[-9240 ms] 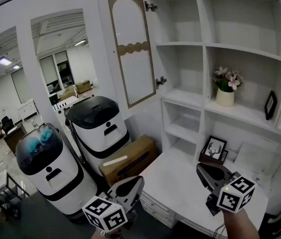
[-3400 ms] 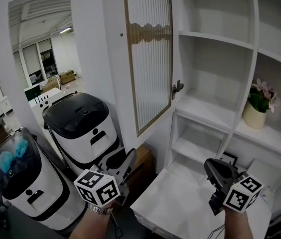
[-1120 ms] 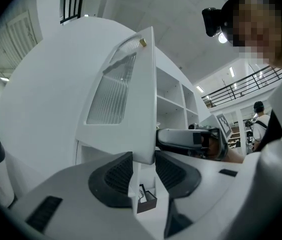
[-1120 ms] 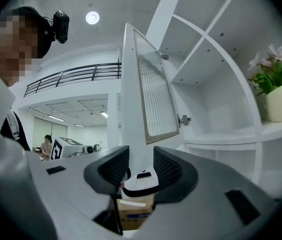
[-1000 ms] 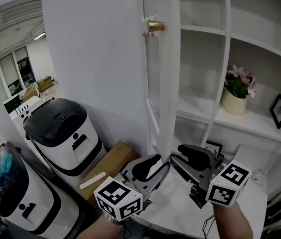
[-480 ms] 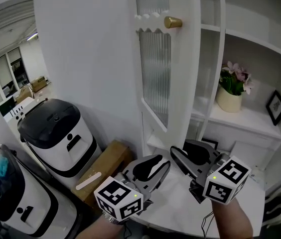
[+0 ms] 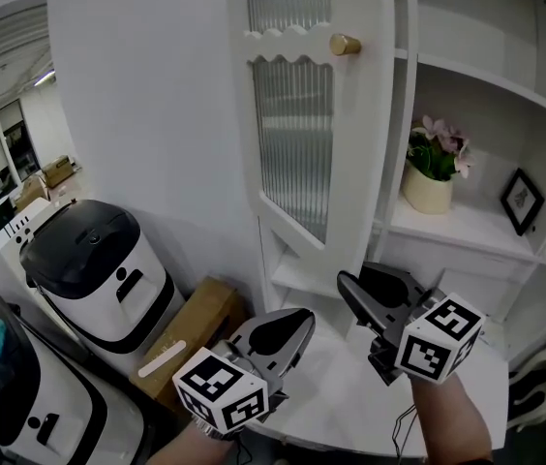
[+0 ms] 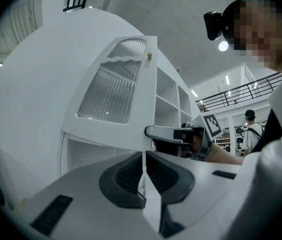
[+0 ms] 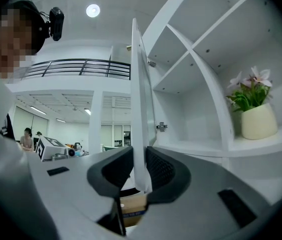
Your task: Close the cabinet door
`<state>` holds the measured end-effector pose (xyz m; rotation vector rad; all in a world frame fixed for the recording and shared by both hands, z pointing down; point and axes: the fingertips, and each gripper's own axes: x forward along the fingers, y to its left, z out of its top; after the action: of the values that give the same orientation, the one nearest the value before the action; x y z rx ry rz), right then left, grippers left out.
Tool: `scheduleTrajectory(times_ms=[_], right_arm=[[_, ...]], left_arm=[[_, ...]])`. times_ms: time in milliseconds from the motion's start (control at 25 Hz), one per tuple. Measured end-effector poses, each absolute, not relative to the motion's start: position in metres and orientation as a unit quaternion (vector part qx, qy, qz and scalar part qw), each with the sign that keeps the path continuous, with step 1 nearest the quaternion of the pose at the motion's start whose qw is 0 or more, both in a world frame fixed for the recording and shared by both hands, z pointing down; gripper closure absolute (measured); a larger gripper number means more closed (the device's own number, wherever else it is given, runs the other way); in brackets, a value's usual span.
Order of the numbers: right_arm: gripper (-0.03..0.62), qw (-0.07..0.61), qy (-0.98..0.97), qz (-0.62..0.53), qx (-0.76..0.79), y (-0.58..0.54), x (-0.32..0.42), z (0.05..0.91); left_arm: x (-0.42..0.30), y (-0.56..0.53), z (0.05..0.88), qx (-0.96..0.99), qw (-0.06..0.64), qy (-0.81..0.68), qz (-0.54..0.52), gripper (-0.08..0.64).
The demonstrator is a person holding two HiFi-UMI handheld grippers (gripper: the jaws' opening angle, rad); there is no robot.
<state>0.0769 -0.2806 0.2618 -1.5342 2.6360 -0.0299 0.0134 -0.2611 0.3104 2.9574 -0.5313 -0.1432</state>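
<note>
right gripper view: right gripper [image 9: 140, 173] just closing, pinches cabinet door [image 9: 140, 91] edge

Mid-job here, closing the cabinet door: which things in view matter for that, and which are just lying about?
For the job: cabinet door; its brass knob; right gripper, jaws just closing on the door's lower edge; left gripper, jaws just closing, nothing between them.
Lying about: flower pot; picture frame; black-lidded white bin; cardboard box.
</note>
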Motion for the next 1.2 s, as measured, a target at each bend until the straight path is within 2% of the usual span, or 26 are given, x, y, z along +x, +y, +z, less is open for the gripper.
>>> scheduleTrajectory(times_ms=[560,1200], right_arm=[[0.526,0.044,0.830,-0.006,-0.557,-0.296,0.118,0.263],[0.500,0.021,0.777,-0.006,-0.629,-0.317,0.153,0.267]], left_arm=[[0.034,-0.267,0.325,0.987,0.085,-0.136,-0.032,0.549],[0.041,-0.276,0.332,0.989,0.096,-0.108,-0.028,0.549]])
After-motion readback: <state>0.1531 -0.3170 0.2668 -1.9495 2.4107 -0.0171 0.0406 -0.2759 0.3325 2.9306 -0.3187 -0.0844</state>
